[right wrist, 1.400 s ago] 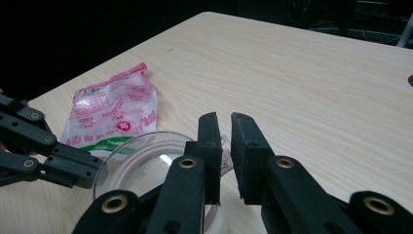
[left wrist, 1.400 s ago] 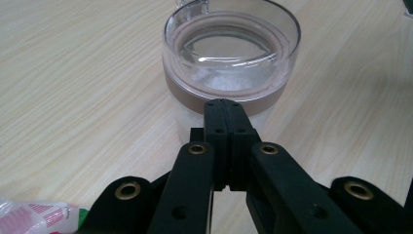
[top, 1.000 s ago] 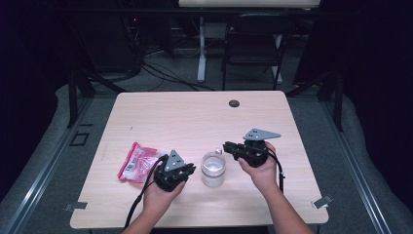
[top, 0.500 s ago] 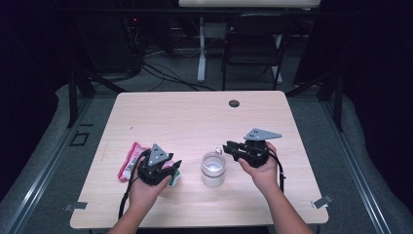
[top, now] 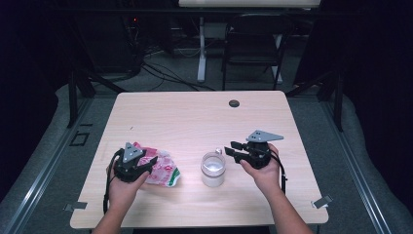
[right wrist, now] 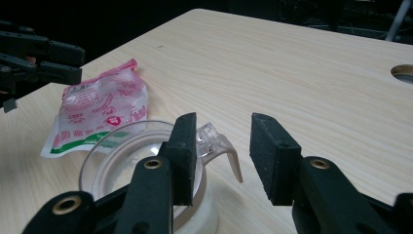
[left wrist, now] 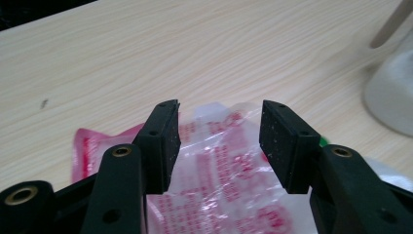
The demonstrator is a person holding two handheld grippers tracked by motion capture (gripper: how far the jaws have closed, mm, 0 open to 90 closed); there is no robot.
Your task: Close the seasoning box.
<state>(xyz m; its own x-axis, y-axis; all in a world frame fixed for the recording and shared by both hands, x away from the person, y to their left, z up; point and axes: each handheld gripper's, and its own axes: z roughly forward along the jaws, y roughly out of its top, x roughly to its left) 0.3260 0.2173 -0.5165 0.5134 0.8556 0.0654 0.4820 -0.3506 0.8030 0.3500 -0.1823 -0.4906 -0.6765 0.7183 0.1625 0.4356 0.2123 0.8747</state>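
Lower left in the high view, the crinkly pink-and-clear plastic packet lies flat under the left gripper, whose jaws, just opening, stand spread. Light, limp, slippery; I'd pinch an edge.

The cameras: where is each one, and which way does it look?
High view: above the table, facing forward and down; both forearms, left tongs, right tongs.
Left gripper view: on the left tongs, open over the packet.
Right gripper view: on the right tongs, open by the cup.
All share packet and cup.
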